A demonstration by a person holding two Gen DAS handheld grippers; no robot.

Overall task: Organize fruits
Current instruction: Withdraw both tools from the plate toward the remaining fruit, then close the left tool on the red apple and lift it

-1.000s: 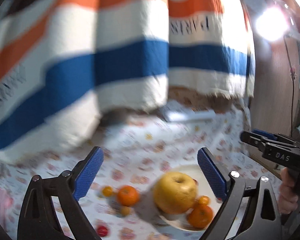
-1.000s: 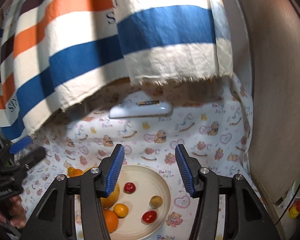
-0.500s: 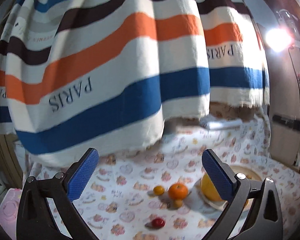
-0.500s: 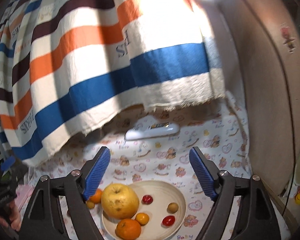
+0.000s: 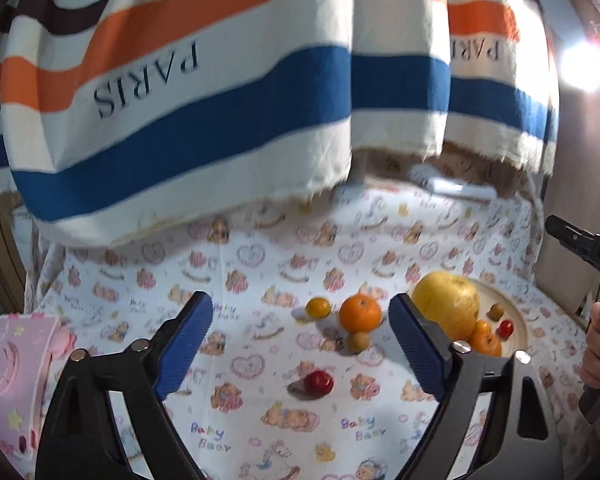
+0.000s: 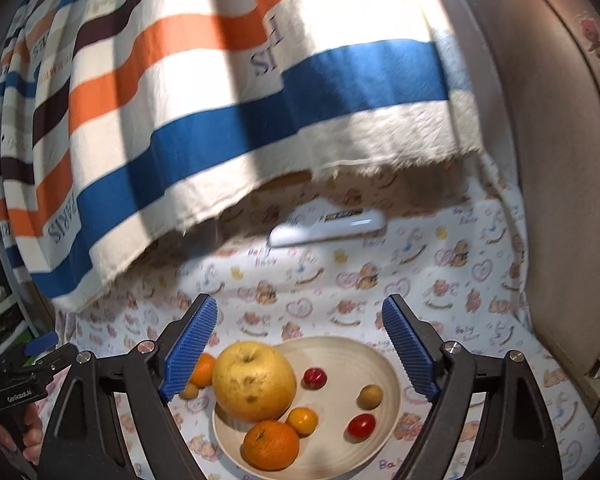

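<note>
Left wrist view / tool: left gripper [image 5: 300, 336] is seen w. jaws apart, nothing between the pads; jaws have just been closing a little, no fruit is caught.
Left wrist view / loose fruit: on the printed cloth [image 5: 260, 256], outside the plate, are seen an orange [image 5: 360, 312], a small yellow-orange fruit [image 5: 318, 307] just left of it, a small brownish fruit [image 5: 358, 341] just below it, and a red cherry tomato [image 5: 318, 383] nearer to the camera.
Left wrist view / plate: only part of the plate [image 5: 518, 320] is shown, at right; the big yellow fruit [image 5: 446, 306] sits at its left edge.
Right wrist view / tool: right gripper [image 6: 300, 348] is held above the plate [image 6: 380, 356], jaws apart and empty; they have just been opening.
Right wrist view / plate content: big yellow fruit [image 6: 254, 380], one orange [image 6: 270, 444], one small yellow-orange fruit [image 6: 302, 420], two red tomatoes [image 6: 362, 426], one brownish fruit [image 6: 370, 396].
Progress: approx. the bigger part is judged done; four loose pieces are still to be moved, if the plate is the goal.
Diff. betw. views: the loose tomato and a pink box [image 5: 16, 368] are shown only by the left view; the full plate content only by the right view, where the loose orange is half hidden.
</note>
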